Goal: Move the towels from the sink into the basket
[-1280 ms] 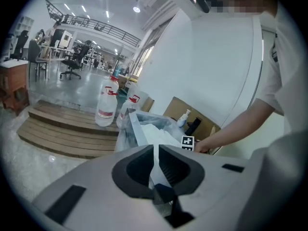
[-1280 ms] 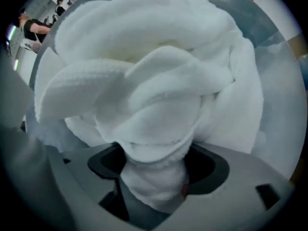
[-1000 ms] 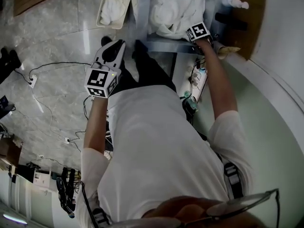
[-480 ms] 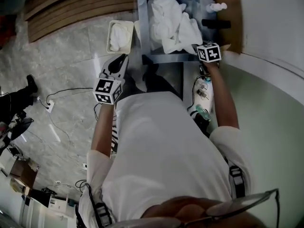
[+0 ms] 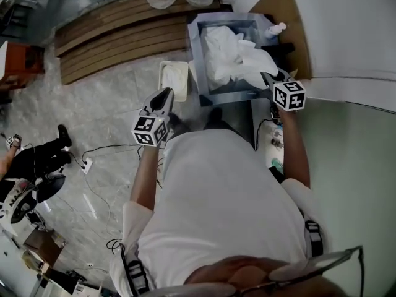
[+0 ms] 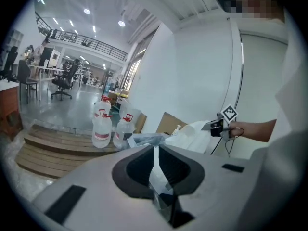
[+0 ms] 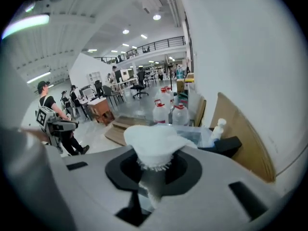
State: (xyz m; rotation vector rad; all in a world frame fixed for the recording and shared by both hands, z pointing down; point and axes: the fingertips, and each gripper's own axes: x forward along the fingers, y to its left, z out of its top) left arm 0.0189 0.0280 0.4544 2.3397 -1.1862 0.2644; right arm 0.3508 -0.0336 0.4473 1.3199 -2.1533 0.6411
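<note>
1. One towel [image 5: 176,79] is already laid in the basket [image 5: 161,79].
2. A second towel [image 7: 153,141] is clamped in the right gripper [image 7: 153,166] over the sink [image 5: 195,54] and its remaining heap [image 5: 226,54].
3. The left gripper [image 6: 155,162] is held closed, empty.

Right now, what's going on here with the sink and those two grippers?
A person stands at a metal sink heaped with white towels, a gripper in each hand. The right gripper is shut on a towel, holding it up from the heap. The left gripper hangs empty, jaws close together, near the white basket on the floor, which already holds some white cloth.
</note>
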